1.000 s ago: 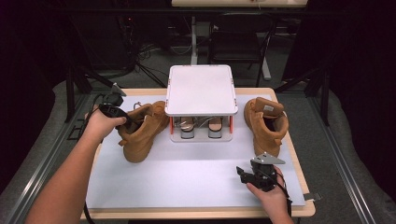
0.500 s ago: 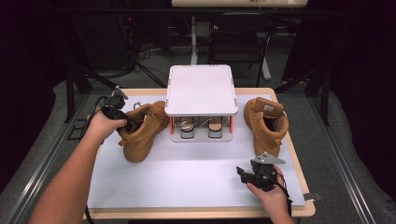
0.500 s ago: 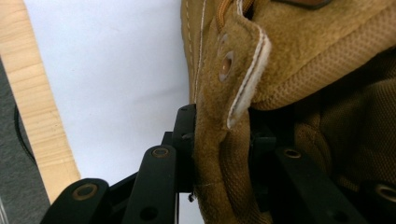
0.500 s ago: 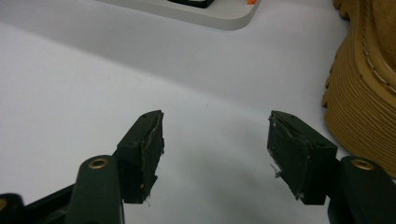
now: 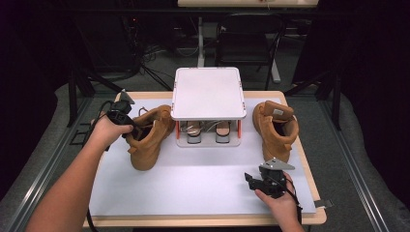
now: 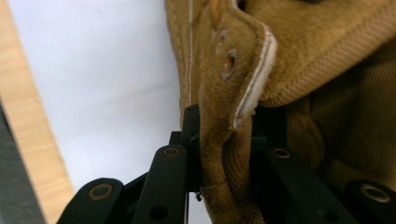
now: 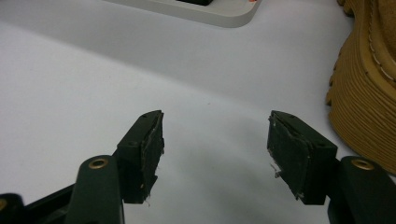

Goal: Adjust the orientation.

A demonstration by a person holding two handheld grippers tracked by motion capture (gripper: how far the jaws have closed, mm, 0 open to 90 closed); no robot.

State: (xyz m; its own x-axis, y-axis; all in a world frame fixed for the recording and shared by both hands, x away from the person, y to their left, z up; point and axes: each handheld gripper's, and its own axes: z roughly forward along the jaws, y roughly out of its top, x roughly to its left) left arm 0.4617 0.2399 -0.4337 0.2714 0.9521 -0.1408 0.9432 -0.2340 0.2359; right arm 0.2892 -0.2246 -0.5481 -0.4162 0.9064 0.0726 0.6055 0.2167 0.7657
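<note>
Tan suede made up both boots on the white mat (image 5: 203, 183) that covered the wooden table (image 5: 309, 193). The left boot (image 5: 147, 137) lay left of the white two-tier rack (image 5: 208, 94), its toe towards the person and its open collar at the far end, and the left gripper (image 5: 126, 126) had hold of that collar. In the left gripper view the black jaws stood on either side of a fold of the collar's edge (image 6: 224, 154), just below an eyelet (image 6: 228, 63), and the fabric looked pinched between them. Those jaws had just been closing on the collar, and compared with the frame a second earlier the left hand (image 5: 109, 133) had shifted only slightly along the boot's top, while the boot itself lay in much the same place beside the rack. The right boot (image 5: 276, 126) stood on the other side of the rack, well apart from the first, unmoved. The right gripper (image 5: 256, 181) rested near the front right of the mat, held in the right hand (image 5: 280, 200), in the same spot as before. Its jaws stood wide with nothing between them, and in the right gripper view bare white mat showed between the worn pads (image 7: 152, 149), with the ridged sole of the right boot (image 7: 364, 102) off to one side and a corner of the rack's base (image 7: 215, 11) farther on. Under the rack's top shelf a pair of smaller shoes (image 5: 208, 130) sat side by side, as in the earlier frames.
</note>
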